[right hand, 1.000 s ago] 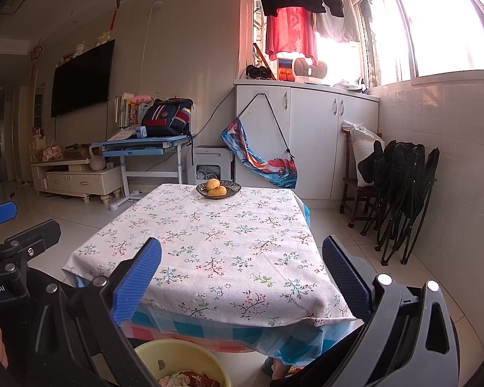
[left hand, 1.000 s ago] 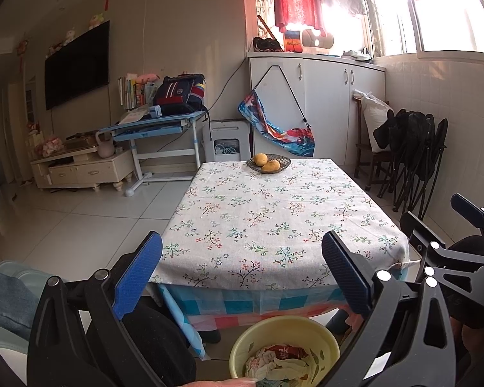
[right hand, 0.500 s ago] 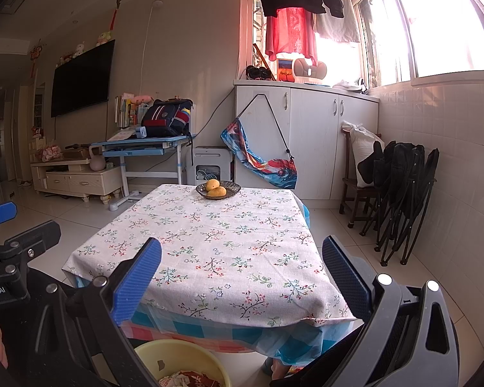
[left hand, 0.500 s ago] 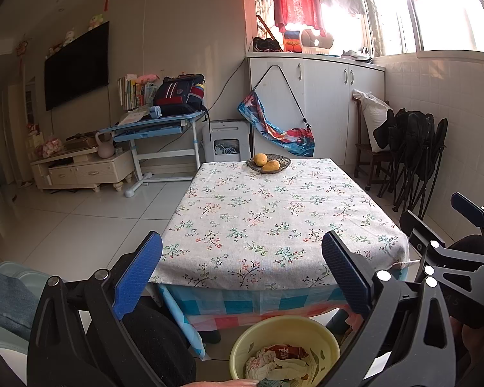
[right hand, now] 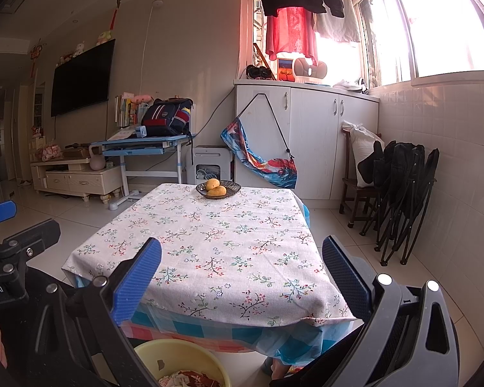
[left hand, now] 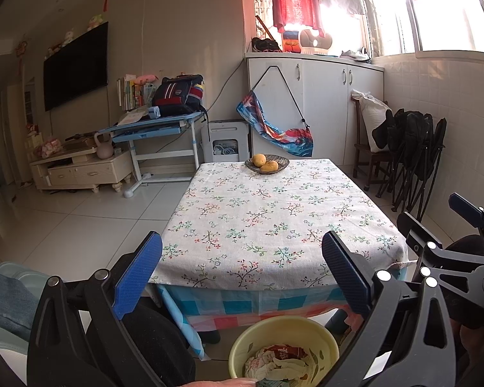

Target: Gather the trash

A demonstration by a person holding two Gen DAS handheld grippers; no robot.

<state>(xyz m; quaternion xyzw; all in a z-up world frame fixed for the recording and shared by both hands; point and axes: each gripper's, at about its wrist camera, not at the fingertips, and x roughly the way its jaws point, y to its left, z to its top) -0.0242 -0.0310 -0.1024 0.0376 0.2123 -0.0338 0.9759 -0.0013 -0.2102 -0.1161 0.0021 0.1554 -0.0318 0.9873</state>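
A yellow bin (left hand: pixel 284 332) stands on the floor at the near edge of the table, holding crumpled wrappers and paper (left hand: pixel 279 361). It also shows in the right wrist view (right hand: pixel 184 359). My left gripper (left hand: pixel 242 277) is open and empty, held above and just behind the bin. My right gripper (right hand: pixel 242 277) is open and empty, to the right of the left one, and shows in the left wrist view (left hand: pixel 461 245). The table (left hand: pixel 267 222) has a floral cloth with no loose trash visible on it.
A dark bowl with two yellow fruits (left hand: pixel 267 163) sits at the table's far edge. Folded black chairs (left hand: pixel 409 161) lean on the right wall. A blue desk (left hand: pixel 155 125) and TV cabinet (left hand: pixel 80 167) stand at the back left, white cupboards (left hand: pixel 316 103) behind.
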